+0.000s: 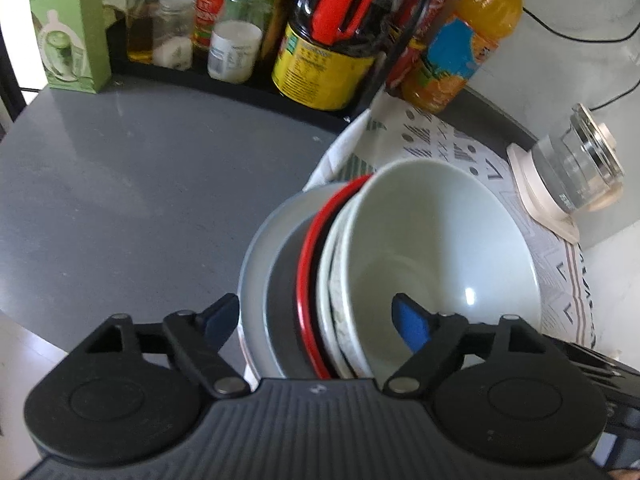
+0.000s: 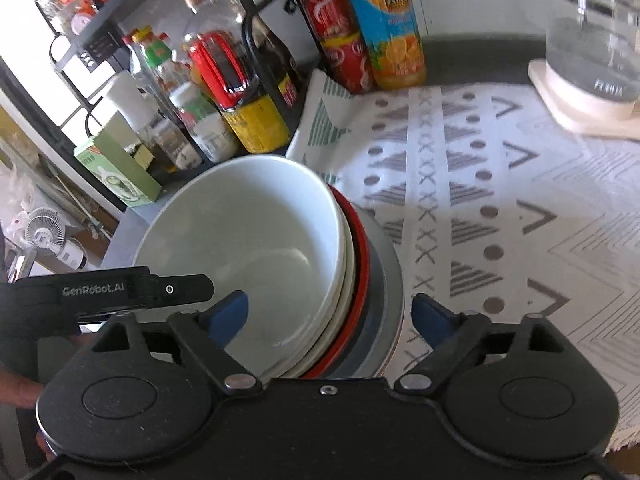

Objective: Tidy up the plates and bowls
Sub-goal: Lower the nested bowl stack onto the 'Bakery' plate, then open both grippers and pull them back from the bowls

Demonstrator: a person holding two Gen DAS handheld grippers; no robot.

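Observation:
A stack of dishes is held tilted between both grippers. A pale green bowl point(image 1: 436, 240) sits on top, nested in a white patterned bowl point(image 1: 332, 300), a red-rimmed dish point(image 1: 306, 264) and a grey plate point(image 1: 260, 256). My left gripper point(image 1: 316, 320) straddles one edge of the stack, one blue pad inside the green bowl, the other outside the grey plate. My right gripper point(image 2: 332, 316) straddles the opposite edge the same way around the green bowl point(image 2: 248, 232), red-rimmed dish point(image 2: 360, 248) and grey plate point(image 2: 388, 280). Both appear clamped on the stack.
A grey countertop point(image 1: 120, 184) lies to the left. A patterned cloth point(image 2: 500, 208) covers the right side. A rack of bottles and jars point(image 1: 312, 40), an orange juice bottle point(image 1: 464, 48), a green box point(image 1: 68, 28) and a glass kettle on a base point(image 1: 572, 168) stand behind.

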